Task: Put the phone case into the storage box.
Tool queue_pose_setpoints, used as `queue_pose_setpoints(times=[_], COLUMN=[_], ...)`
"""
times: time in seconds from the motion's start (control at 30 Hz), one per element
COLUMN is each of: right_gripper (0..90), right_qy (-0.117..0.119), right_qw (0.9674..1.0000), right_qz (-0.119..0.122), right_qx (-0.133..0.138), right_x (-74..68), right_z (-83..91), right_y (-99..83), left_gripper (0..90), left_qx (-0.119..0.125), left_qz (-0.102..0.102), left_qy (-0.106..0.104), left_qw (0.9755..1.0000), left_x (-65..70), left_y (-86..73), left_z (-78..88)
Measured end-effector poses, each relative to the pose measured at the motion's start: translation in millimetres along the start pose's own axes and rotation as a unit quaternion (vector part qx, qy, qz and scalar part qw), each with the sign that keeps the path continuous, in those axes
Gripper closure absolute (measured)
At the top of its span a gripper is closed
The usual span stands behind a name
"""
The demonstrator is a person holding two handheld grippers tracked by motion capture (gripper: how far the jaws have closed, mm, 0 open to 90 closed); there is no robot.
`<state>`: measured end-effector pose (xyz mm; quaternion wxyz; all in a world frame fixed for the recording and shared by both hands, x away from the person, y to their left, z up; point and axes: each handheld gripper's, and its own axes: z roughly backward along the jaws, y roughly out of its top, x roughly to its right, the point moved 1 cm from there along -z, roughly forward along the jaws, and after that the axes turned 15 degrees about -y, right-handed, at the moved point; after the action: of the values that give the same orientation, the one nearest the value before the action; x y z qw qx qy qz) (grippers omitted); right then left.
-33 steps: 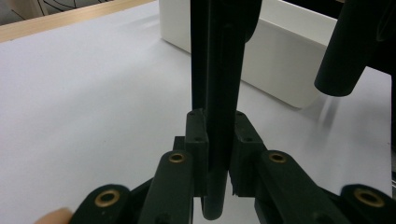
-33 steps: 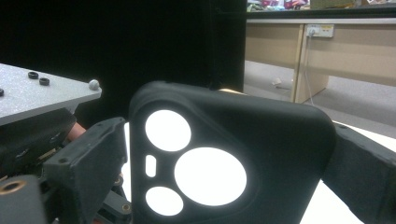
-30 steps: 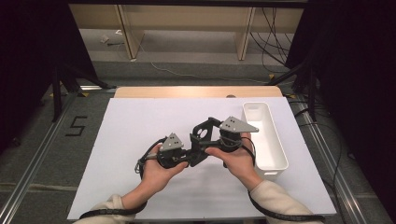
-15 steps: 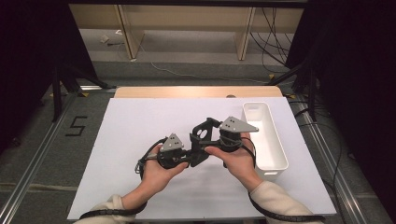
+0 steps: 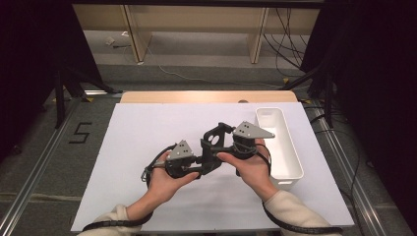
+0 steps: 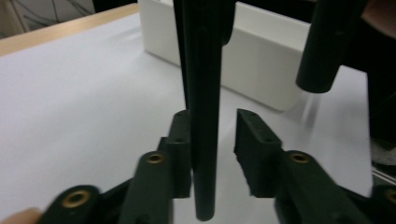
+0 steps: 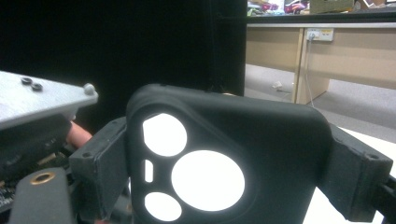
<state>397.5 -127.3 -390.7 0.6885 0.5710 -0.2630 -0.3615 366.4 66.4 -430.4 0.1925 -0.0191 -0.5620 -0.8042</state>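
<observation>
L gripper (image 5: 202, 166), centre of high view, a bit left: jaws have just been opening. In L gripper view they stand apart around the thin edge of a black phone case (image 6: 201, 93); the left pad touches or nearly touches it, the right pad is clear, with a gap showing. So released, not clamping.

Phone case (image 5: 215, 142) is at mid-frame in the high view, up off the white table sheet (image 5: 137, 128), between the two hands and upright on edge. In R gripper view the case (image 7: 224, 158) faces the camera, camera cut-outs lit from behind.

R gripper (image 5: 222, 147), just right of centre: jaws clamped on both sides of the case, pads pressing its edges. This one carries it alone.

White bin (image 5: 290, 162) at right of the table, looks empty from above, just beside the R hand (image 5: 253, 169).

Step, by my read: a hand-over, L to R, just about done. Next move prob: pull L gripper back along the case edge w/o snagging it, then swing R toward the bin and let go over it. Keep R grip firm; the case is thin and could twist.
</observation>
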Motion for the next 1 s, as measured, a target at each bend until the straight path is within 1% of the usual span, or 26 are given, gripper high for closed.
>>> queue_pose_setpoints(times=[0.03,0.07,0.13,0.17,0.2,0.27,0.33,0.4,0.53,0.6,0.67,0.73,0.83,1.0], right_gripper=[15.0,15.1,15.1,15.1,15.1,15.2,15.2,15.2,15.3,15.2,15.2,15.3,15.3,15.3], right_qy=[0.0,0.0,-0.001,-0.001,-0.001,0.0,-0.001,-0.001,0.003,0.003,0.004,0.001,-0.001,0.001], right_qw=[1.0,1.0,1.0,1.0,1.0,0.9999,0.9999,0.9999,0.9999,0.9999,0.9999,0.9999,0.9998,0.9998], right_qz=[0.0,-0.001,0.0,0.001,0.002,0.003,0.003,0.001,0.0,0.0,0.0,-0.002,-0.004,-0.009], right_qx=[0.001,0.002,0.004,0.007,0.008,0.01,0.01,0.01,0.013,0.013,0.013,0.016,0.019,0.018], right_x=[0.3,0.6,1.6,2.2,2.4,3.2,3.8,4.0,4.3,5.2,6.5,8.2,10.3,12.5], right_z=[0.4,0.7,1.3,1.7,1.8,2.3,2.5,2.7,2.8,3.0,3.2,3.9,5.5,6.2], right_y=[0.5,0.9,1.9,2.5,2.7,3.6,4.1,4.1,4.7,5.2,5.8,6.9,8.9,10.4], left_gripper=[45.1,36.5,18.8,14.5,12.9,1.9,0.0,0.0,0.0,0.0,0.0,0.0,0.0,0.0], left_qx=[0.0,-0.001,-0.009,-0.009,-0.006,-0.007,-0.007,-0.007,-0.009,-0.007,-0.008,-0.009,-0.01,-0.008], left_qz=[-0.009,-0.014,-0.017,-0.02,-0.019,-0.014,-0.019,-0.022,-0.032,-0.027,-0.028,-0.027,-0.031,-0.03], left_qy=[0.007,0.012,0.015,0.017,0.017,0.011,0.019,0.023,0.029,0.023,0.026,0.026,0.025,0.031], left_qw=[0.9999,0.9998,0.9997,0.9996,0.9997,0.9998,0.9996,0.9994,0.999,0.9993,0.9992,0.9993,0.9992,0.999], left_x=[1.0,2.0,3.6,3.8,4.2,4.6,5.7,6.4,7.5,7.1,6.1,6.4,7.9,8.1], left_y=[1.2,2.0,2.2,1.8,1.5,2.0,2.6,2.5,0.8,-0.2,-0.5,-1.0,-2.0,-4.2], left_z=[1.5,3.2,7.1,8.3,9.9,12.0,13.6,15.3,20.8,23.5,24.9,25.4,26.8,32.9])
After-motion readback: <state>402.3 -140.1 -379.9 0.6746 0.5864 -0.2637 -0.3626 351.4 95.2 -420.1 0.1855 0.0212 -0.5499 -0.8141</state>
